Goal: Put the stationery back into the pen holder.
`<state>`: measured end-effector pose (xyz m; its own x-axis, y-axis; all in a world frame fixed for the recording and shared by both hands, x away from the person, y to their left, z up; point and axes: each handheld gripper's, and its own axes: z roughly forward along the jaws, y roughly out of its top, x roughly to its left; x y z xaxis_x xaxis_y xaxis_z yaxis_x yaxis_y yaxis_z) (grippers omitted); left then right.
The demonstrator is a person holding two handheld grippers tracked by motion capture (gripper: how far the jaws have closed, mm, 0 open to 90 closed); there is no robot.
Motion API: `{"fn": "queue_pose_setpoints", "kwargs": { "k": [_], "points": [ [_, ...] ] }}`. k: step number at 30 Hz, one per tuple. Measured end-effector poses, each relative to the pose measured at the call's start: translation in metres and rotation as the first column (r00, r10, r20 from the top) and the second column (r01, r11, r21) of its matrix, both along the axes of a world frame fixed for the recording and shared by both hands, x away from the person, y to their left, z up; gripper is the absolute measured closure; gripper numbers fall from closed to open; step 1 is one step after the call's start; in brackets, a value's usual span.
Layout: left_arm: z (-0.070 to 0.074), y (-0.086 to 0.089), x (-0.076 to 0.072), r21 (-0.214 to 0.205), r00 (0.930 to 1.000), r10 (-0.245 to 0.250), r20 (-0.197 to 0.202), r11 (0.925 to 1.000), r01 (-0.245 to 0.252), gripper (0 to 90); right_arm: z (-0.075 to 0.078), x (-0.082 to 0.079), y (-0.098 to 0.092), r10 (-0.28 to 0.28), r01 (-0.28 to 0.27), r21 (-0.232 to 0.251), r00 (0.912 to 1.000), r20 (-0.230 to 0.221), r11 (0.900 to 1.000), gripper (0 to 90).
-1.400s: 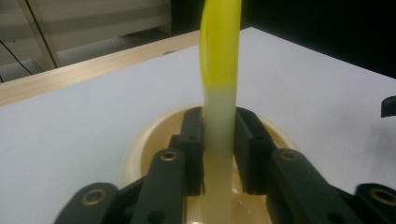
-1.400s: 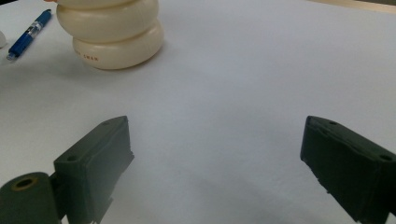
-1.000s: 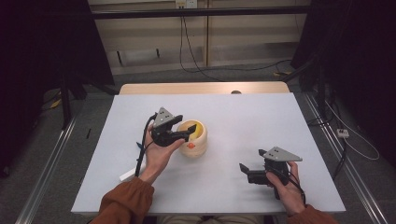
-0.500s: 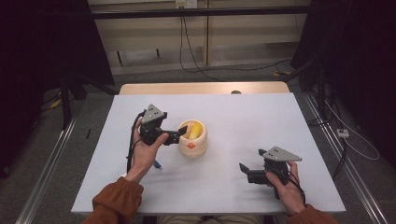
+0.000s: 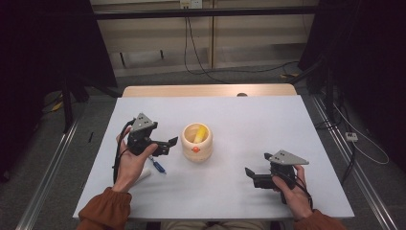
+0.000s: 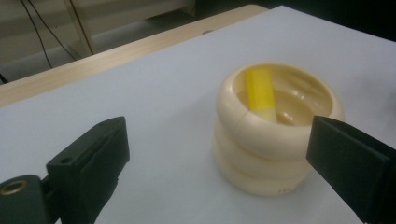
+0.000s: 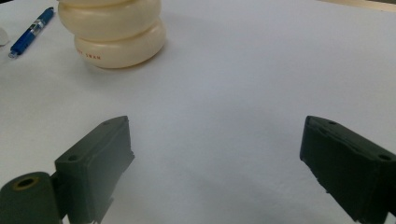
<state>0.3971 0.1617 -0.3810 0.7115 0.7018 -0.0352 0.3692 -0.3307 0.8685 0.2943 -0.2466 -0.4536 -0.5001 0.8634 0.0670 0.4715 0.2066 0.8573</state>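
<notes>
Both grippers stood with jaws spread wide and empty — the left gripper (image 5: 168, 143), whose jaws had just been opening, hung just beside the cream ribbed cup (image 5: 197, 142) at mid-table, while the right gripper (image 5: 253, 176) rested well apart near the front edge. One likely slip: the left jaws sat so close to the cup's wall that a careless sideways sweep might tip it, or nudge the blue pen (image 5: 157, 166) lying under that hand. Squat and stacked in rounded rings, the cup held a yellow stick (image 6: 259, 92) leaning upright against its inner rim — light enough, probably, to topple easily.
</notes>
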Motion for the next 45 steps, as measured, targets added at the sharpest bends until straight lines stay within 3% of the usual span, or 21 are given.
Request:
{"fn": "queue_pose_setpoints", "kwargs": {
  "k": [15,18,22,25,28,33,35,39,45],
  "points": [
    [-0.006,0.025,-0.013,0.015,0.9965,-0.020,-0.081,0.9997,0.021,9.9,0.000,0.000,0.000,0.003,-0.003,0.002,1.0000,-0.001,1.0000,8.5],
    [-0.008,0.032,-0.014,-0.001,0.9919,-0.034,-0.122,0.9994,0.035,9.8,0.000,-0.001,0.001,0.004,-0.004,0.000,1.0000,-0.001,1.0000,8.5],
    [-0.009,0.038,-0.017,0.000,0.9878,-0.068,-0.140,0.9976,0.069,9.8,0.000,-0.001,0.001,0.009,-0.009,0.000,1.0000,0.000,1.0000,7.6],
    [-0.009,0.041,-0.019,0.010,0.9872,-0.072,-0.142,0.9972,0.074,8.8,0.000,-0.001,0.001,0.011,-0.011,0.001,0.9999,0.002,0.9999,7.3],
    [-0.012,0.045,-0.020,0.001,0.9827,-0.073,-0.171,0.9973,0.074,8.6,0.000,-0.001,0.001,0.013,-0.013,0.000,0.9999,0.003,0.9999,7.4],
    [-0.017,0.049,-0.022,0.028,0.9759,-0.101,-0.193,0.9937,0.108,8.6,0.000,-0.002,0.002,0.021,-0.021,-0.001,0.9998,0.004,0.9998,7.3],
    [-0.018,0.050,-0.024,0.056,0.9762,-0.096,-0.194,0.9925,0.109,8.7,0.000,-0.002,0.002,0.020,-0.020,0.000,0.9998,0.003,0.9998,7.0],
    [-0.018,0.053,-0.027,0.110,0.9695,-0.124,-0.211,0.9826,0.150,10.6,0.000,-0.001,0.002,0.020,-0.020,0.001,0.9998,0.003,0.9998,6.9],
    [-0.023,0.058,-0.029,0.152,0.9675,-0.116,-0.225,0.9767,0.152,10.3,0.000,-0.001,0.002,0.020,-0.020,0.001,0.9998,-0.002,0.9998,5.7]
  ]
}}
